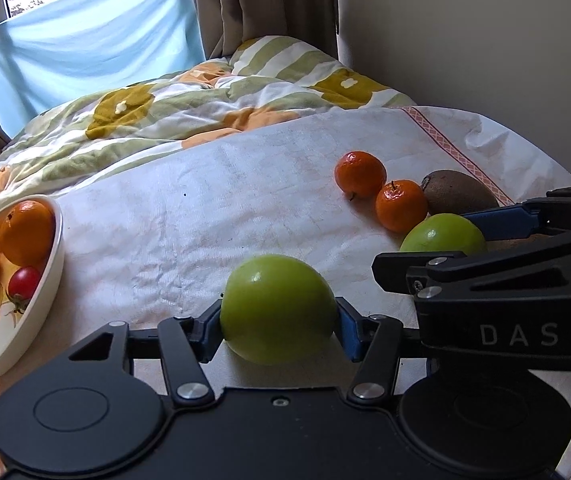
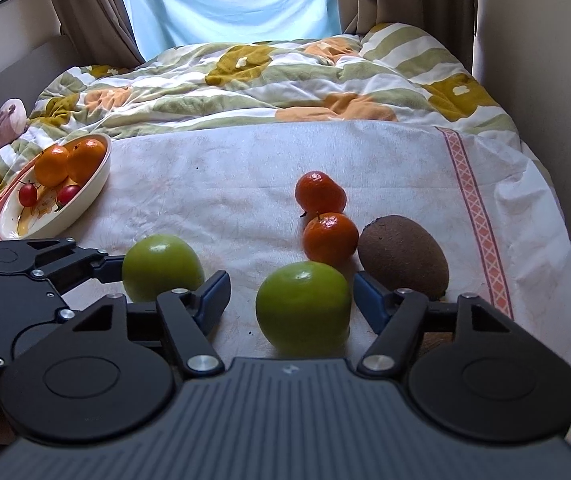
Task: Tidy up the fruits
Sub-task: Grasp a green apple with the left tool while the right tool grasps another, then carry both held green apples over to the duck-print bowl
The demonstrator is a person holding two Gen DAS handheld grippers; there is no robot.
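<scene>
My left gripper [image 1: 279,322] is shut on a green apple [image 1: 277,308], low over the white cloth [image 1: 189,208]; that apple also shows in the right wrist view [image 2: 161,266]. My right gripper [image 2: 291,300] is open around a second green apple [image 2: 303,306], its pads apart from the fruit. Two mandarins [image 2: 319,194] [image 2: 329,238] and a brown kiwi [image 2: 403,256] lie just beyond it. A white bowl [image 2: 97,184] at the left holds two oranges [image 2: 51,166] and cherry tomatoes [image 2: 27,195].
A flowered quilt [image 2: 269,80] is bunched behind the cloth. A wall [image 1: 485,32] runs along the right and curtains [image 2: 85,8] hang at the window. The cloth's right edge [image 2: 545,248] drops off the bed.
</scene>
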